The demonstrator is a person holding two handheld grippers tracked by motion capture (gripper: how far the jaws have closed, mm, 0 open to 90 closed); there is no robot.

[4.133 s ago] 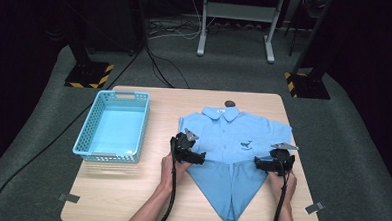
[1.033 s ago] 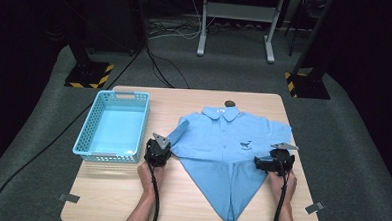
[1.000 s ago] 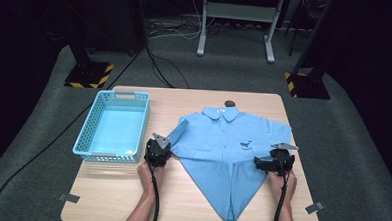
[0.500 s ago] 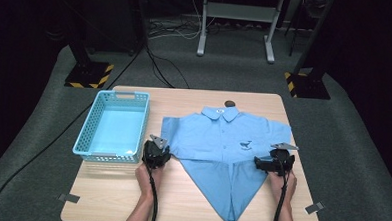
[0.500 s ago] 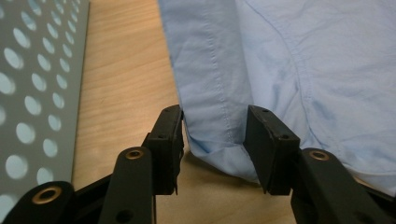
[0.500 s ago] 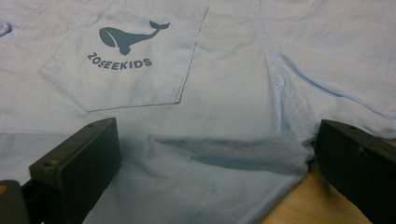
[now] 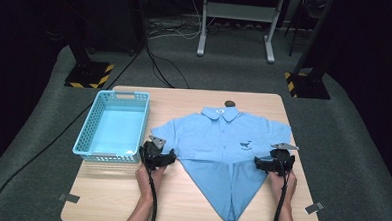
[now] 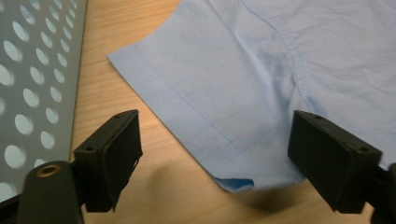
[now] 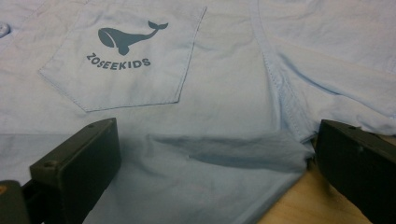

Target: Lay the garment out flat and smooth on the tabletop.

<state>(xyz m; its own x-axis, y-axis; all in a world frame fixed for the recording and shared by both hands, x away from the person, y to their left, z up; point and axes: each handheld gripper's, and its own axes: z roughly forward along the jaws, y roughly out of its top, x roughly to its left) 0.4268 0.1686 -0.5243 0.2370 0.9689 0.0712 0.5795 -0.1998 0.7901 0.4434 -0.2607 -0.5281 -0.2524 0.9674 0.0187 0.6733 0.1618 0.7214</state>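
A light blue short-sleeved shirt (image 7: 222, 141) lies front up on the wooden table (image 7: 105, 196), its lower part folded to a point toward the person. My left gripper (image 7: 170, 158) rests at the shirt's left sleeve. Its jaws have just been opening and now stand wide apart, with the sleeve hem (image 8: 219, 84) lying flat between them and untouched by my left gripper (image 8: 217, 140). My right gripper (image 7: 258, 163) sits at the shirt's right side. Seen along its jaws, my right gripper (image 9: 217, 144) is open over a fold below the whale-print pocket (image 9: 126, 60).
A light blue plastic basket (image 7: 114, 128) stands on the table's left side, close to my left gripper, and its perforated wall (image 8: 32, 70) shows beside the left jaw. A small dark object (image 7: 229, 103) lies beyond the collar. Tape marks sit at the table's front corners.
My left gripper moved left from the shirt's middle, drawing the left sleeve outward. The sleeve now lies spread flat and the jaws have let go. The right gripper has stayed put.
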